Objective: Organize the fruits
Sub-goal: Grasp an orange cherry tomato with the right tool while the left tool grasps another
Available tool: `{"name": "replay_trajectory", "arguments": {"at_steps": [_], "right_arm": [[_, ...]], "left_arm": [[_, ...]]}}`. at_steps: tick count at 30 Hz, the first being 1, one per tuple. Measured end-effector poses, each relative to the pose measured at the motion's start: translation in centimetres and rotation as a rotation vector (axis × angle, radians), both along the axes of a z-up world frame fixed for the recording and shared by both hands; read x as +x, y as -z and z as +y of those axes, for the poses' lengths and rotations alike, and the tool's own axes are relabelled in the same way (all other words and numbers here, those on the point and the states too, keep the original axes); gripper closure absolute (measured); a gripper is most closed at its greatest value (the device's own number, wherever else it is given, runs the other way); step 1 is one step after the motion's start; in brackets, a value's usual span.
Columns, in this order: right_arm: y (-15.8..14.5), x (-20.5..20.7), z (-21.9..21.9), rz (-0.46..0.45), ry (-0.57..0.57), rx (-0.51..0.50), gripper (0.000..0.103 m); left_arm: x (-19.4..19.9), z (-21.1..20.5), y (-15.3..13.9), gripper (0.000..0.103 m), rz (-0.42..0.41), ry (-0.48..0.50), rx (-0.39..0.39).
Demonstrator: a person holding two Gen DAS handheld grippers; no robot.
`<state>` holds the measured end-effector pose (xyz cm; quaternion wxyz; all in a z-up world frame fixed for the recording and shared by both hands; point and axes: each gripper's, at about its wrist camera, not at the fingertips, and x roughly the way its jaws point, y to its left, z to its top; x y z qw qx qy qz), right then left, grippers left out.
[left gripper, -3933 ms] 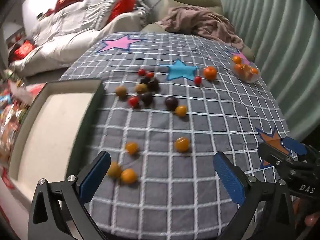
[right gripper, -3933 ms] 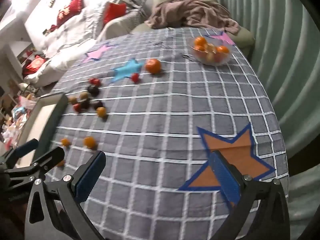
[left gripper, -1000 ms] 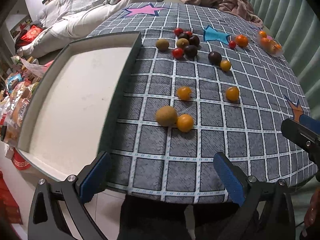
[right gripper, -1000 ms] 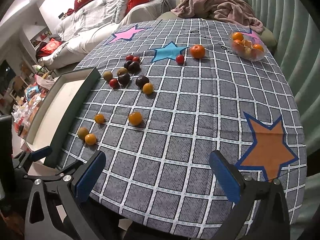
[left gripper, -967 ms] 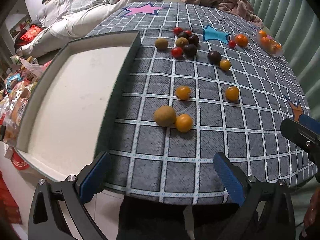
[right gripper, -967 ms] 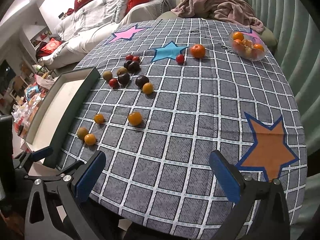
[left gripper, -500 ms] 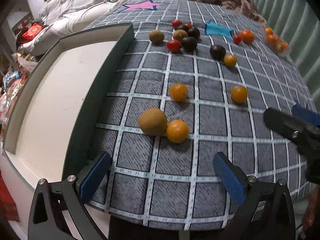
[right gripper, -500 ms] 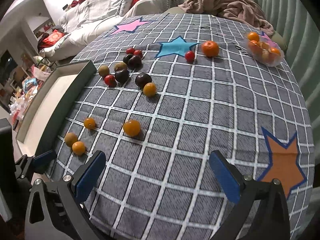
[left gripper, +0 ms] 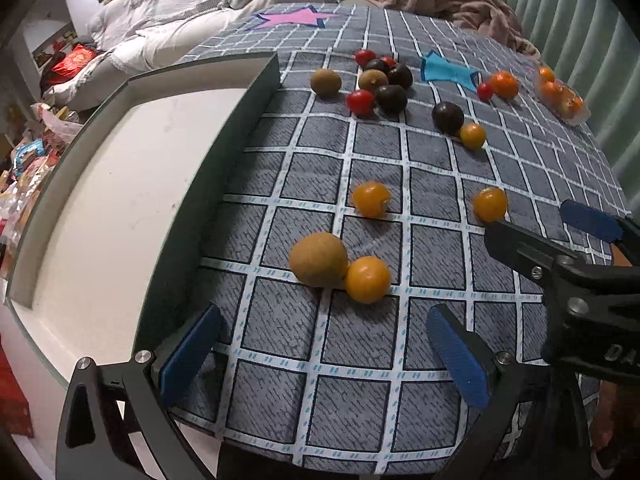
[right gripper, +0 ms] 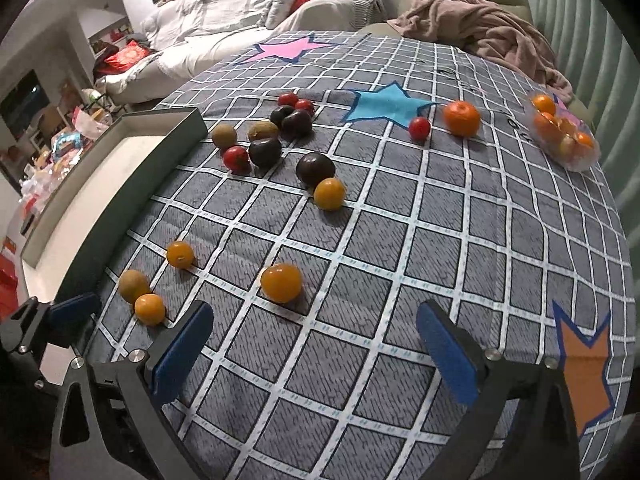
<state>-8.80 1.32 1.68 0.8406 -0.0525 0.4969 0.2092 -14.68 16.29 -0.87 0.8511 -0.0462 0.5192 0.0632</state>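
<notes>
Loose fruit lies on a grey checked tablecloth. A brown kiwi (left gripper: 319, 259) touches a small orange fruit (left gripper: 367, 279) just ahead of my open, empty left gripper (left gripper: 324, 360). Two more orange fruits (left gripper: 370, 199) (left gripper: 490, 203) lie beyond. A cluster of kiwis, dark plums and red tomatoes (left gripper: 378, 82) sits farther back. My right gripper (right gripper: 316, 350) is open and empty, with an orange fruit (right gripper: 281, 282) just ahead of its left finger. The kiwi (right gripper: 134, 286) shows at the left of the right wrist view. The right gripper also shows in the left wrist view (left gripper: 560, 240).
A white tray with a dark rim (left gripper: 224, 168) stands at the table's left edge. A clear bowl of oranges (right gripper: 566, 138) and a mandarin (right gripper: 462, 118) are at the far right. A sofa with bedding and a blanket lies beyond the table.
Both grippers have moved forward and lower over the table. The kiwi and orange fruits are now closer to the left gripper. The right gripper has closed in on the lone orange fruit.
</notes>
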Motion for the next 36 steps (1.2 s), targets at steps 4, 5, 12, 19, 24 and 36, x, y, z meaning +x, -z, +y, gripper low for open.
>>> {"name": "replay_trajectory", "arguments": {"at_steps": [4,5,12,19,24,36], "right_arm": [[0.4,0.2,0.8,-0.003,-0.041,-0.003,0.019],[0.6,0.2,1.0,-0.001,-0.05,-0.006,0.022],[0.9,0.2,1.7,-0.037,-0.078,-0.033,0.052],[0.8,0.3,1.2,-0.027,-0.08,0.014,0.072],[0.8,0.1,1.3,-0.04,-0.093,0.01,0.072],[0.5,0.0,0.4,-0.023,-0.079,0.063,0.079]], "left_arm": [[0.0,0.1,-0.1,0.006,-0.028,0.021,0.009],[0.1,0.1,-0.2,0.008,-0.033,0.027,0.016],[-0.2,0.5,-0.6,0.008,-0.06,0.063,0.019],[-0.7,0.3,-0.6,0.025,-0.059,0.039,0.014],[-1.7,-0.3,-1.1,0.025,-0.081,0.023,-0.025],[0.2,-1.6,-0.8,0.078,-0.102,0.019,-0.007]]}}
